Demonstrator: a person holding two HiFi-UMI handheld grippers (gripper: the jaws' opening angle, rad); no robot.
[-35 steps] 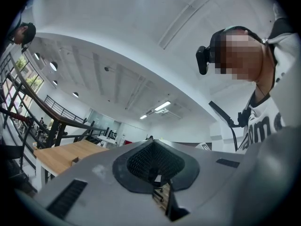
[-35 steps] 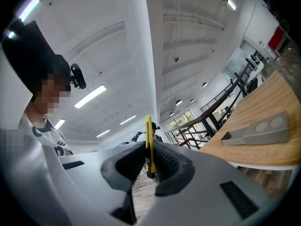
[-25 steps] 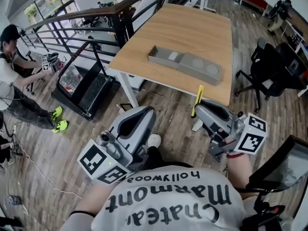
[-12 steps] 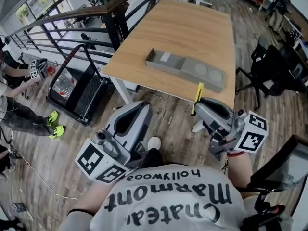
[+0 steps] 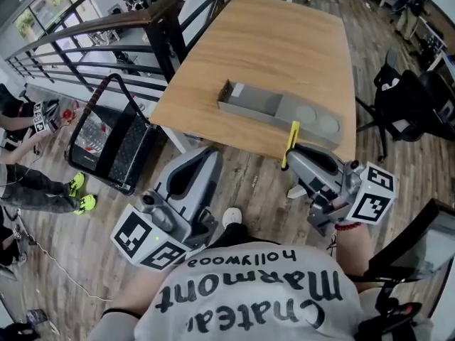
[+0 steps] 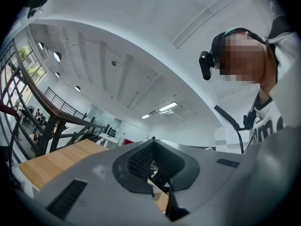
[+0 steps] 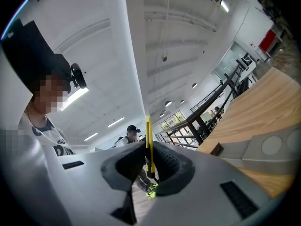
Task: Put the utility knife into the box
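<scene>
- One knife (image 5: 291, 145), yellow and slim, stuck out from our right gripper's (image 5: 293, 163) closed fingers (image 7: 170, 162), gripped at one end, near the table (image 5: 284, 41) edge.
- Our left gripper (image 5: 205, 159) had its fingers together on nothing.
- We judged the knife light, stiff and smooth-sided; a mid-handle hold would steady it.
- Its box (image 5: 250, 102) lay open on the table, apart from it.

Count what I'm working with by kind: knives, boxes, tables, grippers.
knife: 1
box: 1
table: 1
grippers: 2 (left gripper, right gripper)
Total: 5
</scene>
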